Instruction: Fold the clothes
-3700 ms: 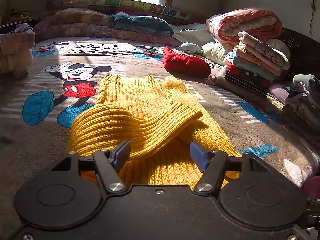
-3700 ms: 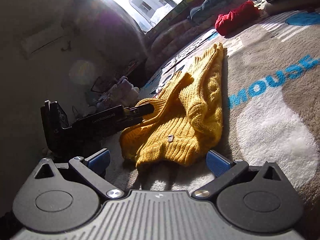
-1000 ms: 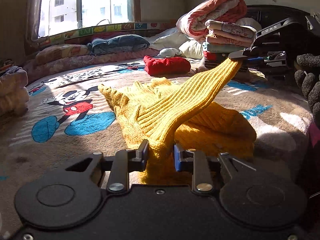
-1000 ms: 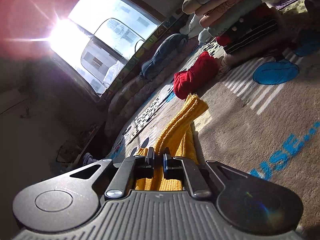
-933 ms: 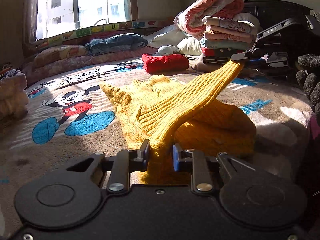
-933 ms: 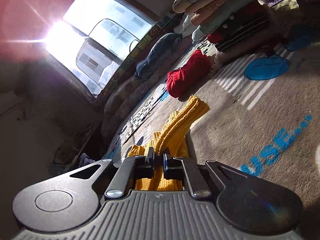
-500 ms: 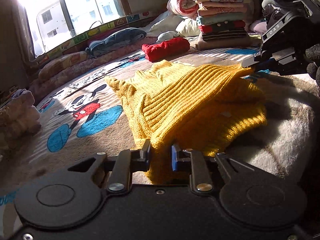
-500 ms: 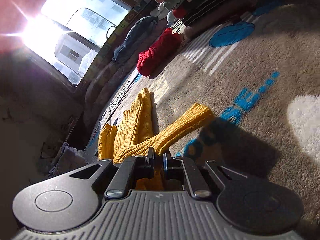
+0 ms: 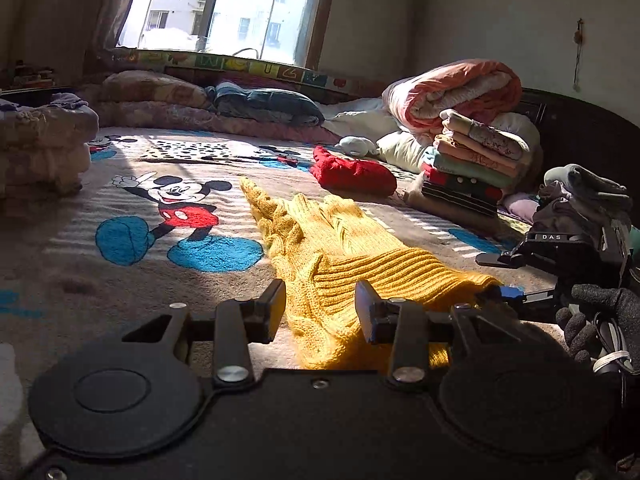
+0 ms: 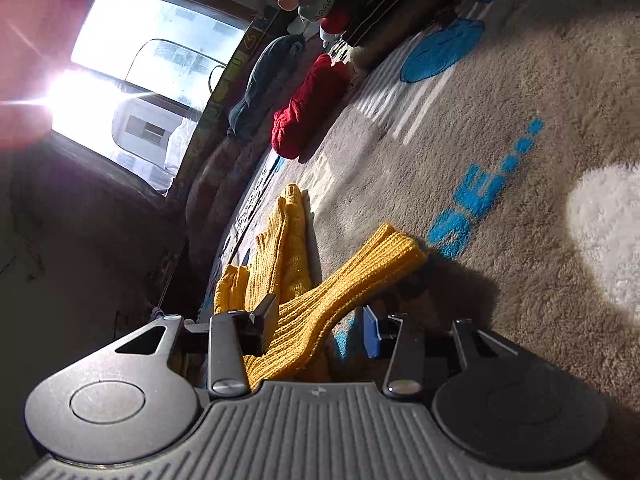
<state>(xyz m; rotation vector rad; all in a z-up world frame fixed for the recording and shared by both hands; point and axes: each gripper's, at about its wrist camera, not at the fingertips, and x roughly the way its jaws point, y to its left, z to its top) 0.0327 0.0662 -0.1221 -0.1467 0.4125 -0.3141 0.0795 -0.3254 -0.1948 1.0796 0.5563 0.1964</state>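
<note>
Left gripper [image 9: 320, 306]: we see its jaws apart, low over the near edge of the yellow sweater [image 9: 340, 252]; the knit lies between the two fingers, but they do not press it.

Right gripper [image 10: 316, 320]: its jaws are also apart. The ribbed band of the sweater runs between the fingers and touches the left one; the blue pad [image 10: 370, 332] of the other finger stands clear of the cloth.

Right gripper seen from the left camera [image 9: 504, 294]: it sits at the right end of the ribbed band, held by a hand in a dark glove [image 9: 600, 320].

Yellow sweater: it lies on the blanket [image 9: 120, 280] with the cartoon mouse print, near the front edge, stretching away toward the middle. The ribbed part is folded across the near end of the body.

Red garment [image 9: 352, 174]: folded, it lies farther on the blanket, well apart from the sweater.

Stack of folded clothes [image 9: 472, 168]: at the far right side of the blanket, with a rolled pink quilt [image 9: 452, 92] behind it.

Loose grey clothes [image 9: 580, 200]: a heap at the right edge, behind the right gripper.

Window [image 9: 224, 12]: bright, behind the far edge.
</note>
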